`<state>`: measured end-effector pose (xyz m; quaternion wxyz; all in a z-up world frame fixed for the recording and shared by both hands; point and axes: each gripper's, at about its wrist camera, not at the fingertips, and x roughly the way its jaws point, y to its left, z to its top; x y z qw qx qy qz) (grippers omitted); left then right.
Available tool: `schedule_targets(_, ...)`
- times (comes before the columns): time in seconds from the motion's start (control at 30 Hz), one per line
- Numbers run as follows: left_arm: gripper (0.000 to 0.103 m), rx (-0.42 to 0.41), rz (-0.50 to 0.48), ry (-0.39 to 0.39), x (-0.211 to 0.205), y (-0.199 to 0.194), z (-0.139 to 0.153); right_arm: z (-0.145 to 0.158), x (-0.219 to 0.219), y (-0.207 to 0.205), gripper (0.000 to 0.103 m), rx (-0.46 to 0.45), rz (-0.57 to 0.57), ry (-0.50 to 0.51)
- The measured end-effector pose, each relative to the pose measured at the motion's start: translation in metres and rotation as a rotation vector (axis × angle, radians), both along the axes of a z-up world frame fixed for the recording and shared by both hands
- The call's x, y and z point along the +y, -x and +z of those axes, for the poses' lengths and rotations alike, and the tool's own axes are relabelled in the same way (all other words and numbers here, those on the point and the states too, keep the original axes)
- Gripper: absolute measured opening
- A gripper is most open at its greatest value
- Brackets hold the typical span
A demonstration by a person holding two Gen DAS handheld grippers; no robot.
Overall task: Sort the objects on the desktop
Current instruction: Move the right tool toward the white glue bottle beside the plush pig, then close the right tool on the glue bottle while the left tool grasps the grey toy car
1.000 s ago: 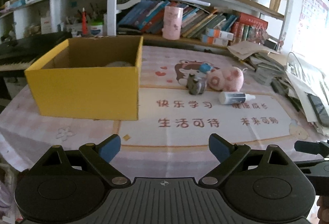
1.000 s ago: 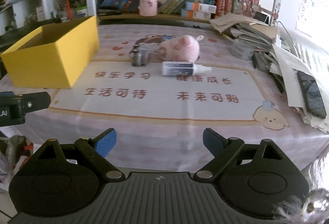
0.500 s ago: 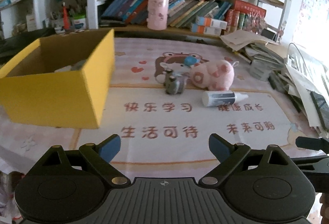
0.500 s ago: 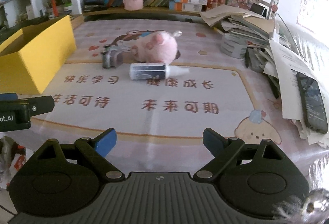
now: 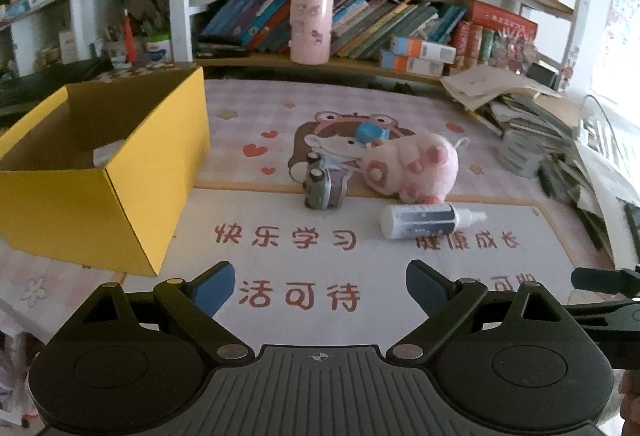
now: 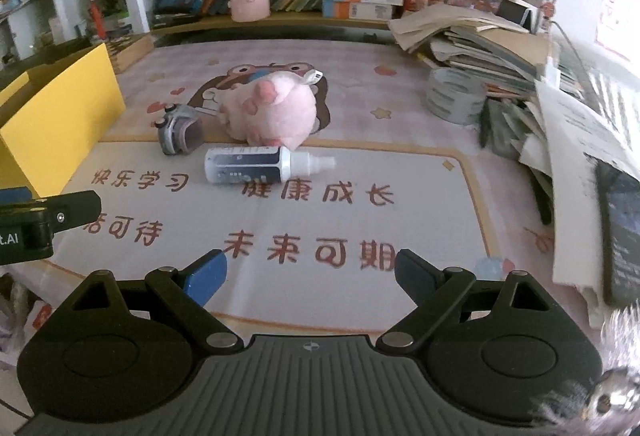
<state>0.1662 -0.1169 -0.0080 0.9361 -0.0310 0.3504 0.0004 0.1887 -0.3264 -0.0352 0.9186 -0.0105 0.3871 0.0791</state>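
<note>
Left wrist view, left to right. One yellow cardboard box point(image 5: 100, 172) fills the left of the frame, open at the top; a pale object lies inside, too hidden to identify. At centre, one small grey toy car point(image 5: 322, 184) lies tipped on its side on the printed desk mat point(image 5: 280, 140). Just right of it, one pink plush pig point(image 5: 412, 166) lies on its side, touching or nearly touching the car. Below the pig, one white bottle with a dark label point(image 5: 426, 221) lies flat, nozzle pointing right. Upper centre: one pink cylindrical holder point(image 5: 311, 27) stands on the shelf in front of the leaning books. Right edge: stacked papers and books point(image 5: 532, 116).

Left gripper point(image 5: 320, 286), bottom centre: jaws spread wide, nothing between them, hovering over the mat's red lettering. No object lies between it and the three items.

Right wrist view. Box at left edge, car, pig, bottle across the upper centre; one roll of tape point(image 6: 456, 96) right of centre beside the paper stack; one dark phone point(image 6: 620, 232) at the right edge on the papers. Right gripper point(image 6: 310, 274), bottom centre: jaws wide apart, empty.
</note>
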Motion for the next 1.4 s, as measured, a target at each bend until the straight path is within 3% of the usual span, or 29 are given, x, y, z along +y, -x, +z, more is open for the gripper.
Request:
schedule_targets(0.37,0.095,-0.028,0.097,-0.054,-0.008,-0.006,0.01,-0.002,0.002,-0.042,0.09,-0.008,0.137,-0.036)
schedule_targets(0.73,0.095,-0.015,0.146,-0.1,-0.009,-0.009,0.013,-0.017,0.028,-0.097,0.085,-0.12,0.475,0.103)
schedule_targets(0.8,0.095,-0.012,0.157,-0.106,-0.007,-0.008,0.014,-0.017,0.035,-0.102,0.078,-0.14,0.578,0.123)
schedule_targets(0.9,0.095,-0.005,0.179,-0.111,-0.004,-0.007,0.014,-0.023,0.05,-0.109,0.052,-0.134,0.71,0.201)
schedule_targets(1.17,0.095,0.002,0.215,-0.115,0.002,-0.003,0.014,-0.033,0.055,-0.122,0.05,-0.074,0.827,0.276)
schedule_targets(1.3,0.095,0.002,0.196,-0.102,0.0,-0.007,0.013,-0.033,0.052,-0.114,0.034,-0.062,0.819,0.321)
schedule_targets(1.4,0.095,-0.003,0.159,-0.088,-0.004,-0.014,0.012,-0.032,0.04,-0.111,0.03,-0.011,0.759,0.276)
